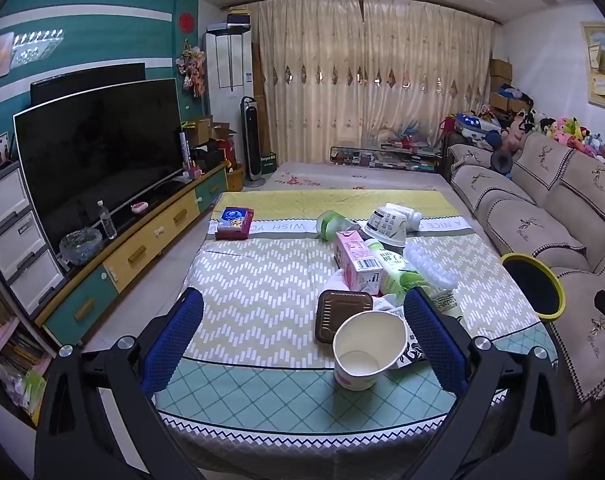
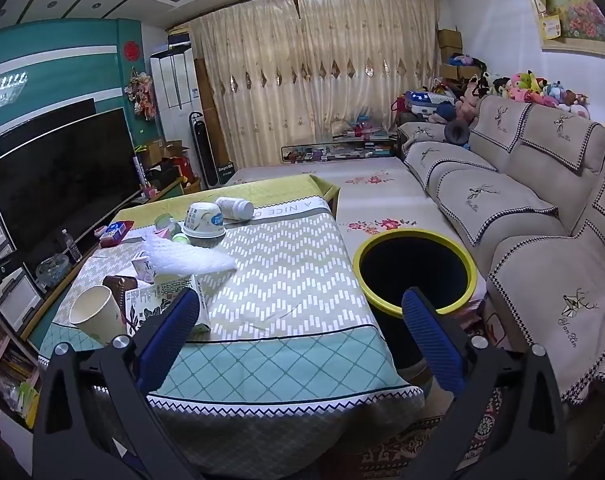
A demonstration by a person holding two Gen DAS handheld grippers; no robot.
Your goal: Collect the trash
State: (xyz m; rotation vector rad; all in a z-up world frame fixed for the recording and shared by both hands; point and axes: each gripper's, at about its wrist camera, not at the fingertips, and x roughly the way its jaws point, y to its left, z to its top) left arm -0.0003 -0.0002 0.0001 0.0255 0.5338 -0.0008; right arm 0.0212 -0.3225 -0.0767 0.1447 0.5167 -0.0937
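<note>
— Blue-padded fingers of the left gripper [image 1: 302, 340] frame the near end of the table, spread as wide as they go, with nothing pinched. A white paper cup [image 1: 368, 350] lies on its side between them, untouched.

— Which way does the cup point?

— Mouth up and away from the camera, base toward the near edge; its long axis runs roughly along the table's length. Just behind it sits a brown tray [image 1: 343, 314], then a pink carton [image 1: 358, 262] and a green bottle [image 1: 394, 270], both lying with their long axes angled across the table.

— And the other gripper?

— The right gripper [image 2: 298, 340] is equally wide open and empty, over the table's near right corner. Beside that corner stands a black bin [image 2: 416, 270] with a yellow rim, mouth upward.

— The surface?

— A patterned tablecloth [image 1: 262, 280], chevrons and a teal diamond band. A television [image 1: 98, 160] stands on the left, a sofa [image 2: 542, 216] on the right, curtains [image 1: 362, 80] behind.
</note>
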